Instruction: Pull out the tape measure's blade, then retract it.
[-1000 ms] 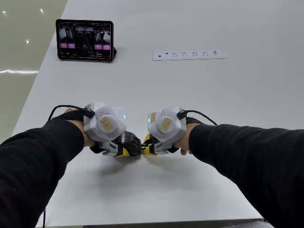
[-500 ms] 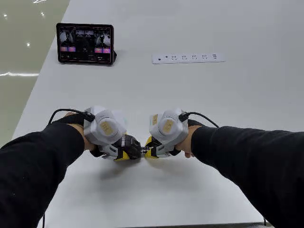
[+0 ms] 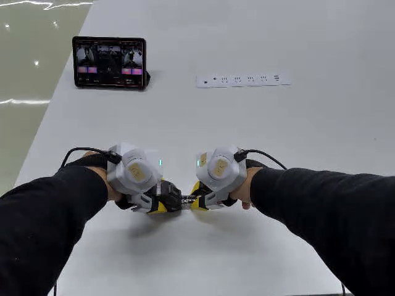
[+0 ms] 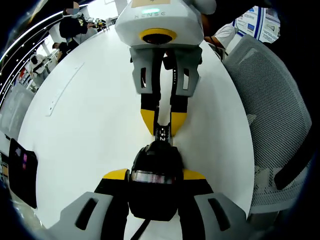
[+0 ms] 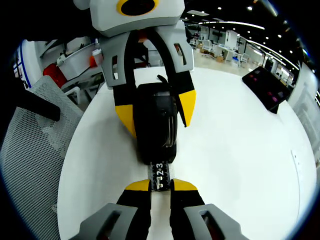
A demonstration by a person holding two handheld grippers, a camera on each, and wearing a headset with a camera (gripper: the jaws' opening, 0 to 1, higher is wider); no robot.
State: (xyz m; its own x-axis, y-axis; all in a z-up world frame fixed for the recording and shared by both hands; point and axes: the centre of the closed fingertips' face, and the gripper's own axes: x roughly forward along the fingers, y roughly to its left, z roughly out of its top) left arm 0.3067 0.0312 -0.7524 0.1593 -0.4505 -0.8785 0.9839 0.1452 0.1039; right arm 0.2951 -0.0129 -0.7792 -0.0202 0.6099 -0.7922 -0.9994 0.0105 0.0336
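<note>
- tape measure (image 5: 156,127): black case, at the near edge of the white worktop (image 3: 259,129), clamped by its sides in the left tool (image 4: 155,175); resting or lifted, hard to tell
- blade (image 5: 160,175): a short stretch is out; the right gripper view shows the digits 2 and 3, too small to read in the head view
- right tool (image 5: 160,186): pressed together on the blade's end
- tablet (image 3: 110,55) and power strip (image 3: 242,79): far side of the worktop, seen in the head view
</note>
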